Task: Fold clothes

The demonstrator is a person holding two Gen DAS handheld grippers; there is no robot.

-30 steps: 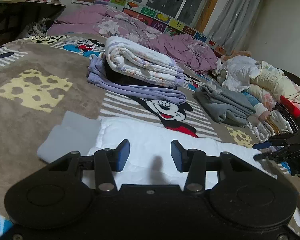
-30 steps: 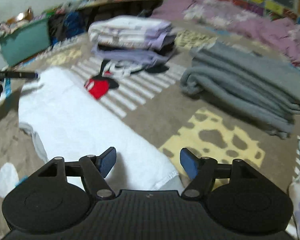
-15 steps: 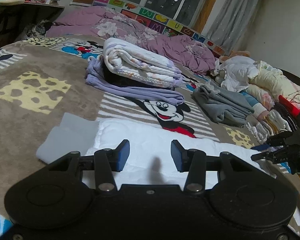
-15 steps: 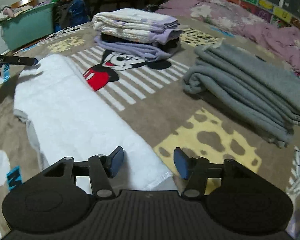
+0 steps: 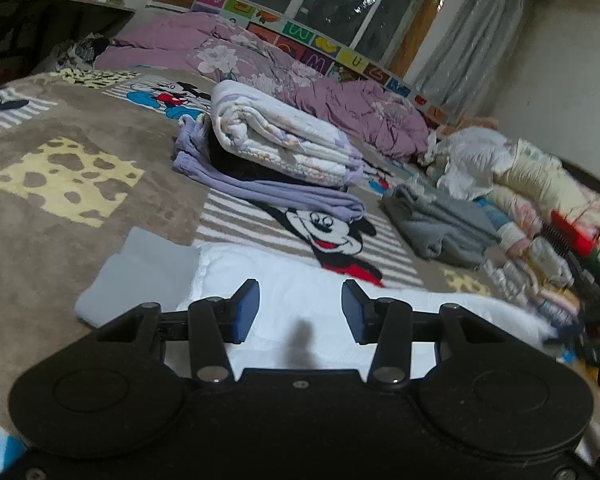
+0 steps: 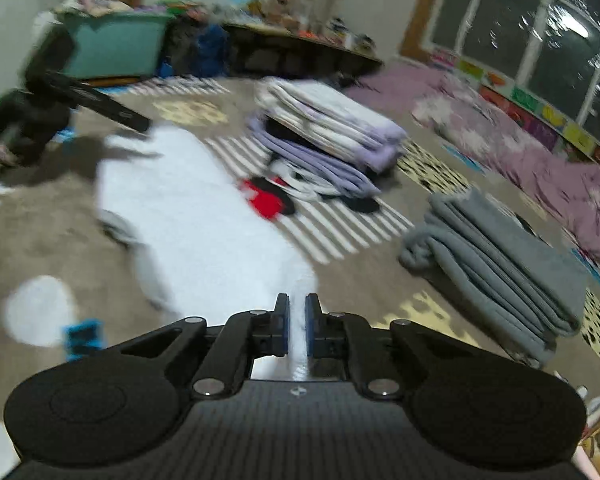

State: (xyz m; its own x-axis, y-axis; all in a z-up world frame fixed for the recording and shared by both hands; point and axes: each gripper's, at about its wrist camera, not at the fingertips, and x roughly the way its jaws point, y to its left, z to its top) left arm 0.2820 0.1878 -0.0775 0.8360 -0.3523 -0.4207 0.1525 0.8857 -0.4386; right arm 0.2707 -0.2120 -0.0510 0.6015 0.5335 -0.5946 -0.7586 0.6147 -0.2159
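White fleecy garment (image 6: 204, 220), folded into a long strip with a grey lining (image 5: 148, 264) exposed at one end, lying flat across the cartoon-print blanket (image 5: 60, 168).

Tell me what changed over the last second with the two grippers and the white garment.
The right gripper has just been closing and now pinches the near end of the white garment, which looks drawn up into a ridge toward it. The left gripper kept its place, jaws apart over the other end, gripping nothing. The folded stack and the grey pile lie as before.
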